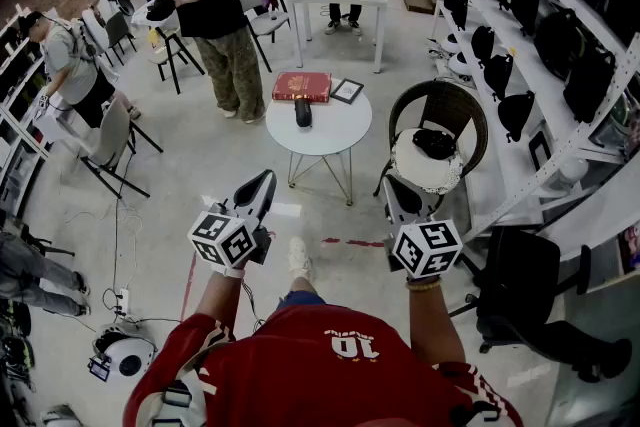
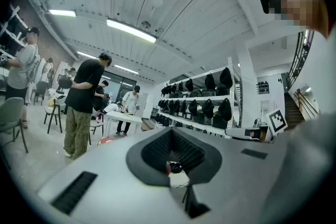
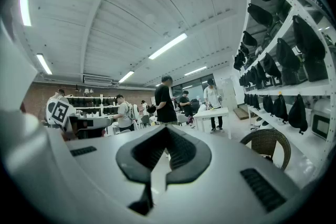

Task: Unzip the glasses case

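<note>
**Lab floor: case not yet reached**

Grey floor underfoot, with both tools held level at lower centre. Left gripper (image 1: 262,181): jaws together, nothing between. Right gripper (image 1: 397,198): same. Further off, mid-frame, the dark glasses case (image 1: 302,112) lies on the round white table (image 1: 340,141), touching a red box (image 1: 301,86) and well apart from both tools. Zip too small to read. Judged step: approach. Next: walk in, steady the case, pinch the pull.

Round table (image 1: 330,141) ahead: glasses case (image 1: 303,112) on it, box (image 1: 302,86) behind that, probably a small frame (image 1: 347,91) right of box. Wicker chair (image 1: 452,107) right of table.
</note>
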Available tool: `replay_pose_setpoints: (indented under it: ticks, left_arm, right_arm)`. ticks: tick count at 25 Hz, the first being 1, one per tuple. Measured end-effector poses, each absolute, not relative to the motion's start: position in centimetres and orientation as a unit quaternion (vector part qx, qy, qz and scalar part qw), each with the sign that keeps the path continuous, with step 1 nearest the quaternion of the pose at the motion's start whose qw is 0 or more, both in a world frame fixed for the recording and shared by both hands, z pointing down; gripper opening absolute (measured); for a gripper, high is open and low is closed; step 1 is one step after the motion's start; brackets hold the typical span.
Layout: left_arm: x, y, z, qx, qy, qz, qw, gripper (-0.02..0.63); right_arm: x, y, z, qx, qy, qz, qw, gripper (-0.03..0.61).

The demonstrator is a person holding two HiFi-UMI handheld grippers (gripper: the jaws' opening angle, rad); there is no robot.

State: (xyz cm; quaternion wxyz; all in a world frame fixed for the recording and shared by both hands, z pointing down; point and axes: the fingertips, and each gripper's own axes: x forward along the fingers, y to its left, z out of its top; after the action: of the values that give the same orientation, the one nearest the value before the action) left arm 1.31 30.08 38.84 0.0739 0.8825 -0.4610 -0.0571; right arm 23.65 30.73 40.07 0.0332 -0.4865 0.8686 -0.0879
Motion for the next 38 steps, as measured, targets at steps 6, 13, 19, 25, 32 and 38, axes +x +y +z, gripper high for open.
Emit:
replay_pose_setpoints:
  ticks: [6, 13, 19, 25, 32, 38]
  left_arm:
    - [1.8, 29.2, 38.7, 0.883, -0.46, -0.061, 0.071, 0.006]
    - [0.8, 28.5, 38.8, 0.88, -0.463, -0.07, 0.078, 0.006]
    - [-0.6, 28.1, 39.2, 0.875, -0.471, -0.072, 0.081, 0.006]
    - [-2.2, 27.4, 39.5, 0.868, -0.484, -0.074, 0.087, 0.006]
    - [-3.8, 24.7, 40.0, 0.865, -0.487, -0.074, 0.097, 0.006]
    - [-4.6, 21.1, 40.1, 0.864, -0.487, -0.077, 0.105, 0.006]
  right_arm:
    - [24.1, 29.8, 39.8, -0.489, 0.868, -0.077, 0.029, 0.014]
    - [23.3, 28.7, 39.6, -0.489, 0.869, -0.073, 0.028, 0.014]
    - [22.1, 27.8, 39.7, -0.467, 0.879, -0.086, 0.033, 0.014]
    - [20.9, 26.4, 39.6, -0.45, 0.888, -0.09, 0.033, 0.014]
    - [19.5, 23.9, 40.0, -0.446, 0.89, -0.093, 0.025, 0.014]
    - [19.0, 20.2, 40.1, -0.446, 0.889, -0.101, 0.021, 0.014]
